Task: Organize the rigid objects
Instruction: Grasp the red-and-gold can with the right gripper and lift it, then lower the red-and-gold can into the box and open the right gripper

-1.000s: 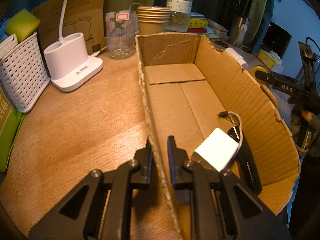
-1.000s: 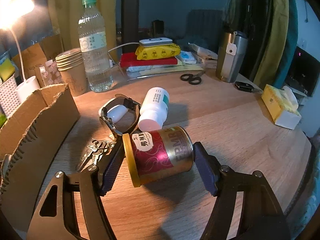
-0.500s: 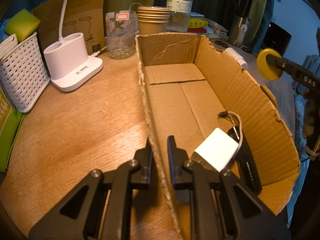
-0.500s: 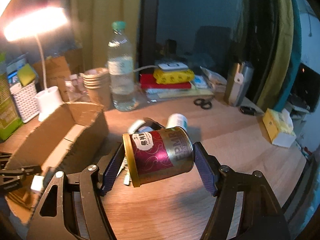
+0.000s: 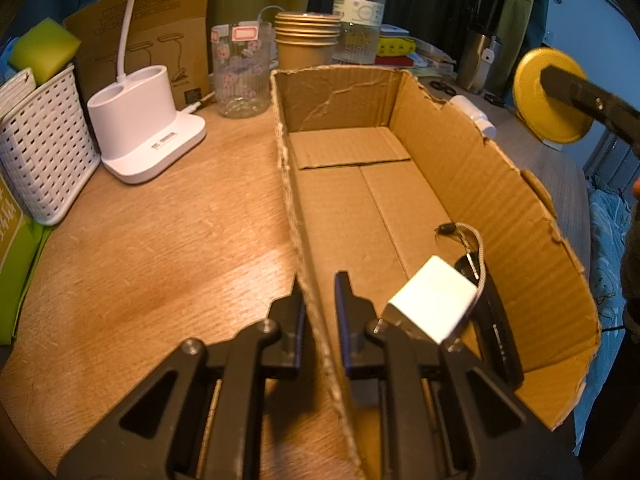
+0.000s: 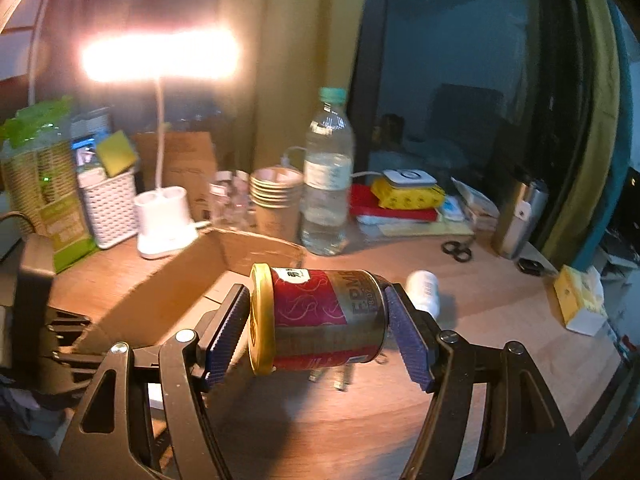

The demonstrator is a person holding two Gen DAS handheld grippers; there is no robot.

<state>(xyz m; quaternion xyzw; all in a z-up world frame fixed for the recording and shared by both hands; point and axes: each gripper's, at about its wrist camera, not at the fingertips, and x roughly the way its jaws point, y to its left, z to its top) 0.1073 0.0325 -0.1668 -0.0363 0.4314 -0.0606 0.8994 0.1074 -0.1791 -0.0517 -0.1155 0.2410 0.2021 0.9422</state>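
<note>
While lamp-lit:
Right claw (image 6: 316, 320): clamped endwise on red can (image 6: 320, 316), lifted off wooden surface (image 6: 500, 300), beside cardboard box (image 5: 500, 184).
Left claw (image 5: 318, 316): pinched narrow on box's near wall.
Box contents: white charger (image 5: 432, 304), black strap.

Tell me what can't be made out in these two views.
- Left wrist: the can, only its yellow lid shows, the right tool's finger crosses it.
- Left wrist: black item in the cardboard box, partly behind the white charger.
- Right wrist: can label, blurred.
</note>
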